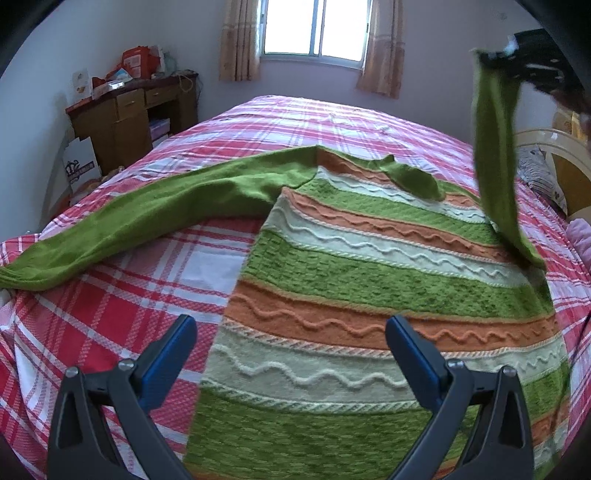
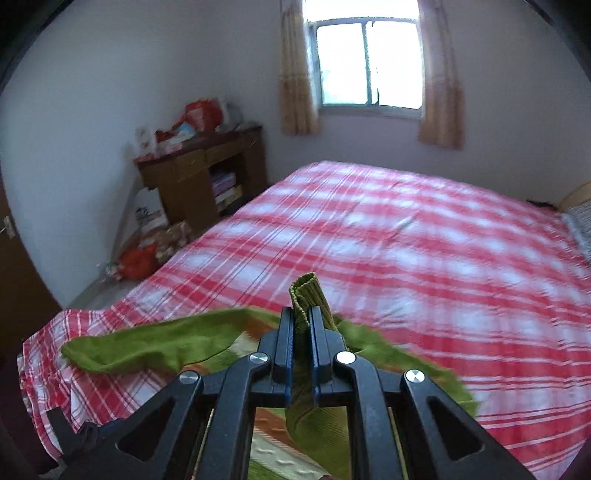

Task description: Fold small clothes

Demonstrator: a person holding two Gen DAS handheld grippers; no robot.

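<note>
A small knitted sweater (image 1: 369, 266) with green, orange and white stripes lies flat on the bed. Its left green sleeve (image 1: 122, 225) stretches out to the left on the sheet. My left gripper (image 1: 291, 328) is open and empty, low over the sweater's hem. My right gripper (image 2: 303, 314) is shut on the cuff of the right green sleeve (image 2: 306, 295) and holds it high above the bed. In the left wrist view that sleeve (image 1: 496, 147) hangs from the right gripper (image 1: 517, 55) at the top right.
The bed has a red and white plaid sheet (image 1: 129, 314). A wooden desk (image 1: 125, 118) with clutter stands by the far left wall. A window (image 1: 314, 26) with curtains is behind. Pillows and a headboard (image 1: 554, 166) are at the right.
</note>
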